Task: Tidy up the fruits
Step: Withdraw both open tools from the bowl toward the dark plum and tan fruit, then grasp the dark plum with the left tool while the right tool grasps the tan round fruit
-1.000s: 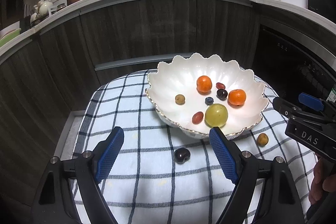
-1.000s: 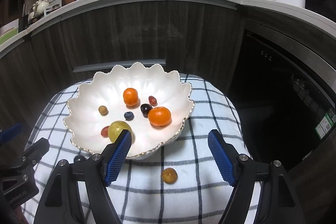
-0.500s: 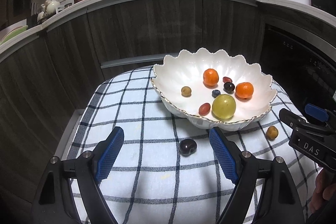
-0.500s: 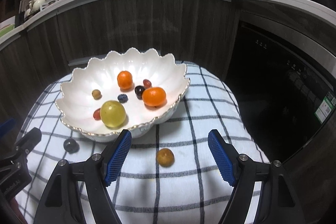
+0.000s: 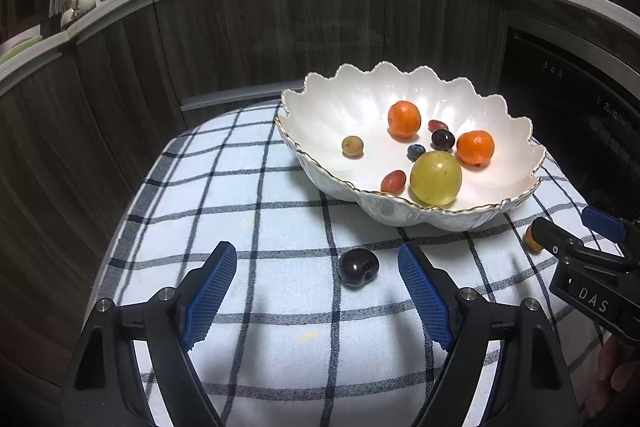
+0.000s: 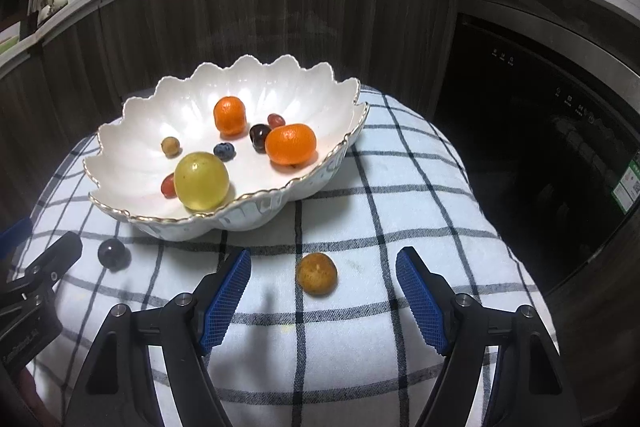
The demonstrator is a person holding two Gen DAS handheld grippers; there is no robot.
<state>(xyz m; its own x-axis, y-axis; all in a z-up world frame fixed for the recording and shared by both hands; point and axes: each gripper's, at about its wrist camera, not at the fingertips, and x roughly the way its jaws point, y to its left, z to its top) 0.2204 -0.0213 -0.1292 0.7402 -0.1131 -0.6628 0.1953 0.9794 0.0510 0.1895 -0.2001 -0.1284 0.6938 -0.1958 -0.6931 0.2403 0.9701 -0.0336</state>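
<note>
A white scalloped bowl [image 5: 440,215] [image 6: 256,215] stands on a checked cloth and holds two tangerines [image 5: 404,119] [image 6: 291,143], a large yellow-green fruit [image 5: 435,178] [image 6: 201,180] and several small fruits. A dark cherry [image 5: 358,267] [image 6: 112,253] lies on the cloth in front of the bowl, between the fingers of my open left gripper [image 5: 317,301]. A small brown fruit [image 6: 316,273] [image 5: 532,239] lies on the cloth between the fingers of my open right gripper [image 6: 323,301]. Both grippers are empty.
The checked cloth [image 5: 248,187] covers a small rounded surface that drops off on all sides. Dark wooden cabinets [image 5: 280,27] stand behind it, and a dark appliance front [image 6: 540,131] is on the right. A worktop above carries a pan and bottles.
Both grippers have come lower and closer to the cloth. The cherry now sits between the left fingers and the brown fruit between the right fingers. No fruit has moved.
</note>
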